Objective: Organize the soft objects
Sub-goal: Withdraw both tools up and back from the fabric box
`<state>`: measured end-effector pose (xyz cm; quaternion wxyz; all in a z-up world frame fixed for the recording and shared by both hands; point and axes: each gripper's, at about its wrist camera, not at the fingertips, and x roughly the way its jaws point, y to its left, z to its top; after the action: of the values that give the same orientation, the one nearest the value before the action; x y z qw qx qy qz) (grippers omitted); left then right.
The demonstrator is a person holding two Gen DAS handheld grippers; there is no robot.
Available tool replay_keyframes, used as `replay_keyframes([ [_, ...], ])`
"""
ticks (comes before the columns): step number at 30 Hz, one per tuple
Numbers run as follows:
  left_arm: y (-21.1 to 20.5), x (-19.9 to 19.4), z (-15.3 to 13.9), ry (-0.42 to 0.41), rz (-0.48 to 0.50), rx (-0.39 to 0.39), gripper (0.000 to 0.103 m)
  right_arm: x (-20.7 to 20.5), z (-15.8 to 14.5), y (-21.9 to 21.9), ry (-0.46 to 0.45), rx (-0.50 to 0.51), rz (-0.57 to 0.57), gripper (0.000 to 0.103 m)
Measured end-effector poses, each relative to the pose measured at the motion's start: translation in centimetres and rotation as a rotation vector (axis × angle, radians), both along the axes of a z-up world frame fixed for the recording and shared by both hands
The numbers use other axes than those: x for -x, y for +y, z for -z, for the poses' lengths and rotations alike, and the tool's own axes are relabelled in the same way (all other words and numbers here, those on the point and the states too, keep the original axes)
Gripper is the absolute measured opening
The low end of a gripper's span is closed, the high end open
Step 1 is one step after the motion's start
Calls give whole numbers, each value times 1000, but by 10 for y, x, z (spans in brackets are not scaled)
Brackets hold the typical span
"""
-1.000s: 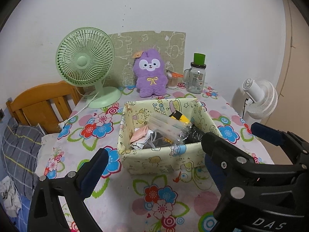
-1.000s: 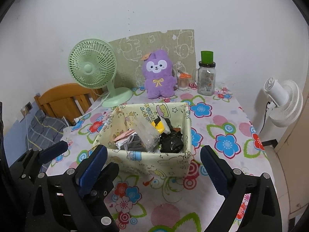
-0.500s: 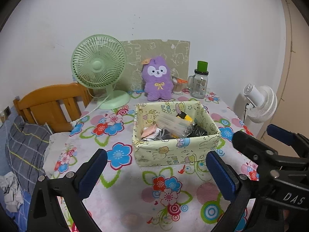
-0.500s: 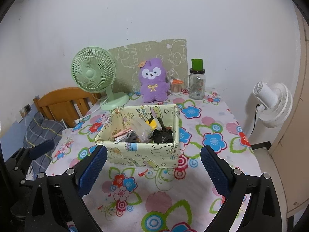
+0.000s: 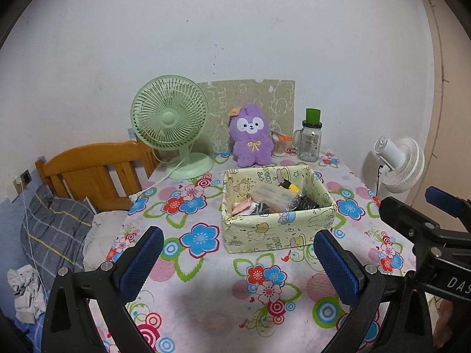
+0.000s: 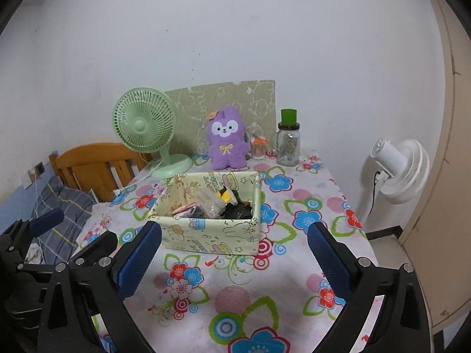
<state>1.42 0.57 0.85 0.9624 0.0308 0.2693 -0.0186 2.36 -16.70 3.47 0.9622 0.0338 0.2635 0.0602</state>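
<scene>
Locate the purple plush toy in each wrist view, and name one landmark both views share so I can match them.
Left wrist view: the purple plush toy sits upright at the table's far edge, just right of centre, behind the fabric box.
Right wrist view: the toy sits at centre, again at the far edge behind the box.
Shared landmark: the green desk fan stands left of the toy in both.

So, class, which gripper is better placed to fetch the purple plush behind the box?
Right gripper, marginally: both it and the left gripper are open, but tablecloth lies bare beside the box on its side; the green fan and cord crowd the left's route.
</scene>
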Motion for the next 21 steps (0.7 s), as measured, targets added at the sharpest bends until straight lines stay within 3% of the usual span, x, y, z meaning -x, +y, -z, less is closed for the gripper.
replay_keyframes([
  [21, 9, 24, -2, -66, -23, -9, 103, 19, 1, -10, -55, 15, 45, 103],
])
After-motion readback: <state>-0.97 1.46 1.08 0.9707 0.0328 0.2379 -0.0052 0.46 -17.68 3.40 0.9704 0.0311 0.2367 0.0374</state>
